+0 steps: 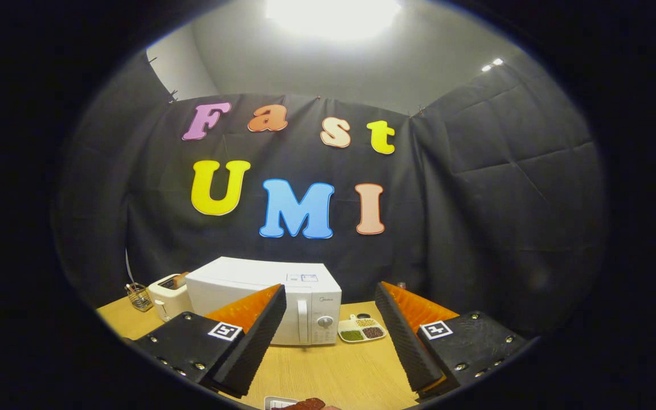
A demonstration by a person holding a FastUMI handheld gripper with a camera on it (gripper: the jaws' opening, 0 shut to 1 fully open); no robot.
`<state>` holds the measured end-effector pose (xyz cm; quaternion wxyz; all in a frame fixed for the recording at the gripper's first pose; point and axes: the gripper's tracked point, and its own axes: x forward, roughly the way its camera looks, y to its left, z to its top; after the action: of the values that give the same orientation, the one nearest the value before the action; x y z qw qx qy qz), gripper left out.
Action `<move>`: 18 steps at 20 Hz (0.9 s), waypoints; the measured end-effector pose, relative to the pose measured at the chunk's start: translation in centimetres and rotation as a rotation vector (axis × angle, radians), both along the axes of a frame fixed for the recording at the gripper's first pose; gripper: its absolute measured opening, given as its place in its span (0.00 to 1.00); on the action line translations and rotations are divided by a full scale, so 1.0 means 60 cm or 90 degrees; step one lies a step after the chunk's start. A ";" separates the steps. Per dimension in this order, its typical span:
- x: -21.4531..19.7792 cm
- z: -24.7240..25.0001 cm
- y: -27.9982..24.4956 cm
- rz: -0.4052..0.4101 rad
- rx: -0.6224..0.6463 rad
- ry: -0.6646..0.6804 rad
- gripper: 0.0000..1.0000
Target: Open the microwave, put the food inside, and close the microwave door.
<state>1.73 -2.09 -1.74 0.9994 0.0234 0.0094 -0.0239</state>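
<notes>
Well ahead of the fingers, a white microwave (271, 299) stands on the wooden table (333, 370), its door shut, with a vertical handle and a round knob on the panel toward the right finger's side. The gripper (331, 330) is spread wide, its jaws released and holding nothing; the left finger partly covers the microwave's lower front. Just beside the microwave, beyond the gap between the fingers and nearer the right one, lies a small white divided dish (361, 329) with green, yellowish and dark brown fillings in separate sections. On the microwave's far side, past the left finger, sits a white toaster (167, 296) with something brown in its slot, and farther out a small wire basket (139, 296). Close under the gripper, between the finger bases, a reddish-brown piece of food (305, 404) rests on a white plate (277, 403), only partly visible.
</notes>
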 end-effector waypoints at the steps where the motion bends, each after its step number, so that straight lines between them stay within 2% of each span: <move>1: 0.009 -0.006 -0.004 0.000 0.006 0.003 0.98; 9: 0.139 -0.067 -0.006 0.058 0.023 0.041 0.98; 18: 0.294 -0.191 0.060 0.138 0.018 0.127 0.98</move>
<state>19.37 1.49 -13.22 0.9898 0.0339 0.1112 0.0823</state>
